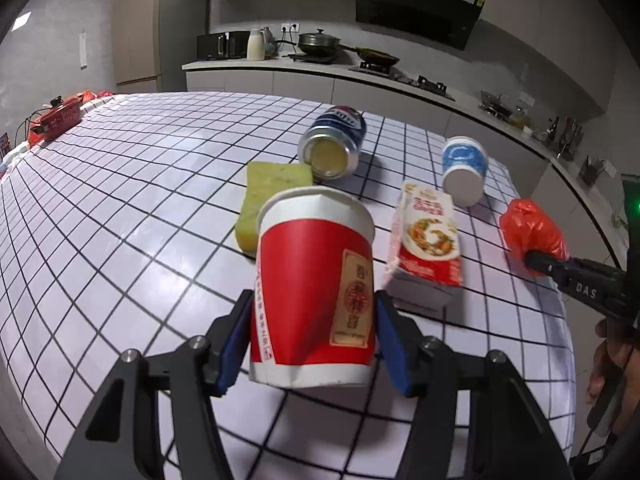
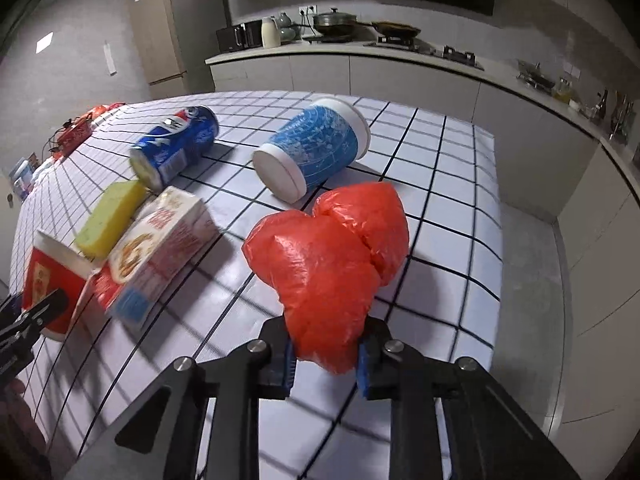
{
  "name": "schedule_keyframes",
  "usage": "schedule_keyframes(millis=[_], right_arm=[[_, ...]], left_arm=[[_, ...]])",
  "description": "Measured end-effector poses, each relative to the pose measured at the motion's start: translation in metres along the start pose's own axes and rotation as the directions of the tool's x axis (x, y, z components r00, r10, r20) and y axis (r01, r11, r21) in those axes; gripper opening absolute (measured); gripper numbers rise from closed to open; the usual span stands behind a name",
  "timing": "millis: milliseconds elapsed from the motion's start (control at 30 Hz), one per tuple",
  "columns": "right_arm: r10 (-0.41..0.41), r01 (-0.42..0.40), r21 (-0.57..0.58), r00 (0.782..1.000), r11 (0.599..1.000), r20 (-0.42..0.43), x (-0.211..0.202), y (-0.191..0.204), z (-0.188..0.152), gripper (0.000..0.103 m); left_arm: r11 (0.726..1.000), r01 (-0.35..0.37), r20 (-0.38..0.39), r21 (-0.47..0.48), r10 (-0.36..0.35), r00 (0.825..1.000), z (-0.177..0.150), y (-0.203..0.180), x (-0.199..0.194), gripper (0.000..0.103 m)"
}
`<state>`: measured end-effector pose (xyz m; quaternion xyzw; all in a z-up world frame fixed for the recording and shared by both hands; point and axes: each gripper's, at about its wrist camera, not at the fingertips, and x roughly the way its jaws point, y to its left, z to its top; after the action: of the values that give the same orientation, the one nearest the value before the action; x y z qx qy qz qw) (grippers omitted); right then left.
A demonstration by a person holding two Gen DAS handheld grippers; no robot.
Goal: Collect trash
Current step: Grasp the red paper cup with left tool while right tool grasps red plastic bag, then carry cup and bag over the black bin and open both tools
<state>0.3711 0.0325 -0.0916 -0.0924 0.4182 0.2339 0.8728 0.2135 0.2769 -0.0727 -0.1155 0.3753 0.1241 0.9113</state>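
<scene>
My left gripper (image 1: 314,334) is shut on a red paper cup (image 1: 316,284), held just above the table; the cup also shows in the right wrist view (image 2: 46,280). My right gripper (image 2: 326,354) is shut on a crumpled red plastic bag (image 2: 332,256), also seen in the left wrist view (image 1: 534,232). On the checked tablecloth (image 1: 140,200) lie a blue Pepsi can (image 1: 334,144) on its side, a yellow sponge (image 1: 268,196), a red-and-white food carton (image 1: 428,240) and a blue-and-white paper cup (image 1: 464,168) on its side.
A red device with cables (image 1: 60,118) sits at the table's far left edge. A kitchen counter (image 1: 320,68) with pots, a stove and bottles runs behind and along the right. The table's right edge drops to a grey floor (image 2: 532,280).
</scene>
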Motion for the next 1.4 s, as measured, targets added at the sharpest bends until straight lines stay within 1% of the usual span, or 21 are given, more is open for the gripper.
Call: schedule_keyframes(millis=[233,433,733,967,1133,1400], right_arm=[[0.015,-0.015,-0.020,0.999,1.000,0.033,-0.048,0.002,-0.026,0.024],[0.027,-0.026,-0.022,0.998,0.999,0.050,-0.080,-0.001,-0.049,0.024],[0.012,-0.012,-0.007,0.998,1.000,0.069,-0.126,-0.021,-0.084,0.024],[-0.019,0.017,0.029,0.997,0.999,0.080,-0.160,-0.049,-0.111,0.024],[-0.059,0.053,0.065,0.995,0.996,0.085,-0.182,-0.078,-0.132,0.024],[-0.123,0.113,0.127,0.990,0.986,0.074,-0.212,-0.124,-0.170,0.024]], left_arm=[[1.000,0.013,0.027,0.022,-0.014,1.000,-0.009,-0.022,-0.028,0.059],[0.998,0.038,0.041,0.049,-0.041,0.998,-0.018,-0.045,-0.046,0.059],[0.992,0.087,0.048,0.095,-0.092,0.995,-0.035,-0.081,-0.067,0.059],[0.980,0.139,0.031,0.141,-0.145,0.989,-0.051,-0.118,-0.075,0.059],[0.968,0.180,0.020,0.176,-0.187,0.982,-0.063,-0.150,-0.083,0.059],[0.931,0.266,-0.015,0.248,-0.271,0.962,-0.082,-0.214,-0.092,0.059]])
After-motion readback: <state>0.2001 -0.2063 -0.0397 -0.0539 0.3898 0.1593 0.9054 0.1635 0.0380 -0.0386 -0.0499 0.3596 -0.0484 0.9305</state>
